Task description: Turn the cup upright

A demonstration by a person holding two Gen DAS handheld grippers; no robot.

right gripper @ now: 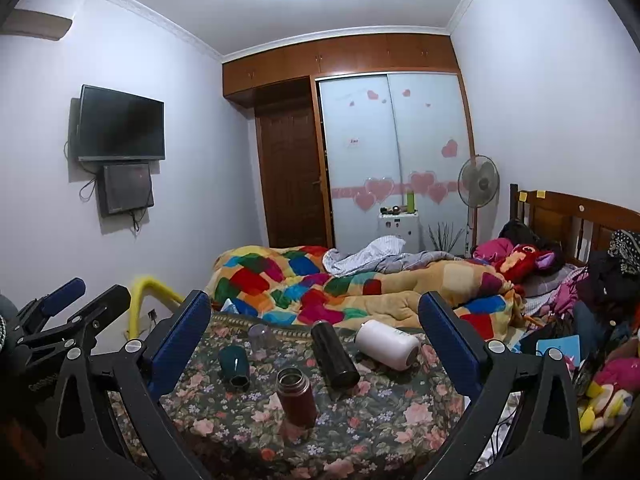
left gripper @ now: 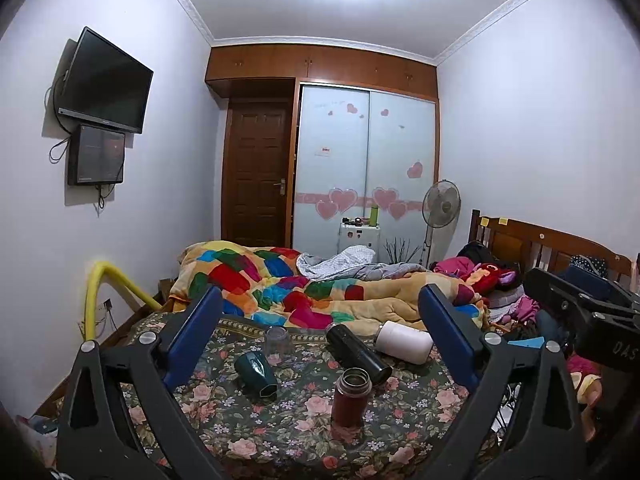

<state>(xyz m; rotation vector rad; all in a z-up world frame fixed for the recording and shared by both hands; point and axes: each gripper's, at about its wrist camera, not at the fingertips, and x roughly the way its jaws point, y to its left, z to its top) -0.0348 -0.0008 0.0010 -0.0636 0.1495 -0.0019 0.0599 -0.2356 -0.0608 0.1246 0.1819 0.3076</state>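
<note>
Cups on their side: one, a dark green cup (left gripper: 256,372) (right gripper: 234,362), lying tilted on the floral bedspread (left gripper: 280,432) (right gripper: 360,428), hexagonal base toward the camera.
Cups mouth down: one, a clear glass (left gripper: 277,340) (right gripper: 261,336), just behind the green cup and apart from it.
Flasks upright: one, a dark red flask (left gripper: 351,398) (right gripper: 295,398) with open mouth, nearest the cameras.
Flasks lying down: two, a black flask (left gripper: 358,354) (right gripper: 334,354) and a white flask (left gripper: 404,342) (right gripper: 387,344), side by side near the patchwork quilt (left gripper: 280,280) (right gripper: 320,280).
Left gripper (left gripper: 320,332): released, blue pads wide apart, holding nothing, hovering short of the vessels.
Right gripper (right gripper: 314,334): also spread wide and empty, beside the left one.
Bed: it carries all five vessels.
Room: one wall television (left gripper: 106,82) (right gripper: 122,122), one standing fan (left gripper: 440,204) (right gripper: 478,182), one wardrobe with heart stickers (left gripper: 366,160) (right gripper: 394,148).
</note>
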